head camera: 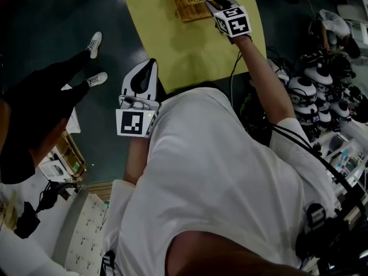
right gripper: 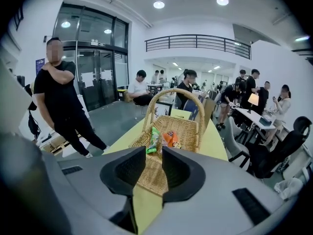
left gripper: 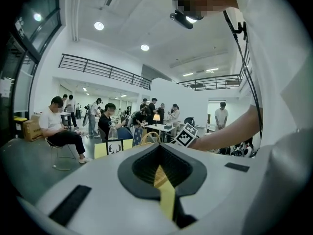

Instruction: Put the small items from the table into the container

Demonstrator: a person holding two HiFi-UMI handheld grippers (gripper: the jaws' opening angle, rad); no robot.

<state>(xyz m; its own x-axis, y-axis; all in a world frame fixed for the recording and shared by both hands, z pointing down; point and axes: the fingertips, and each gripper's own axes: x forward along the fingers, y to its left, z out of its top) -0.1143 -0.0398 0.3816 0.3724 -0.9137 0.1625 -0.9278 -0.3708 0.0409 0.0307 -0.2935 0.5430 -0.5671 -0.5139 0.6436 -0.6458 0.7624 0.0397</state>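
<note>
Two snack packets (right gripper: 154,141) in wicker basket (right gripper: 190,130) beyond parted, empty right fingers (right gripper: 178,173); left fingers (left gripper: 144,169) together, bystanders (left gripper: 58,127) beyond.

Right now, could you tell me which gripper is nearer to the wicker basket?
Right. The right gripper hovers at the near edge of the wicker basket, jaws apart; the left gripper sits back by the person's torso.

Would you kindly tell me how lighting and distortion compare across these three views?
Head view: dim and underexposed, the yellow table brightest. Left gripper view: strong fisheye bending, black corners, glaring ceiling lights. Right gripper view: same fisheye, the wicker basket evenly lit.
</note>
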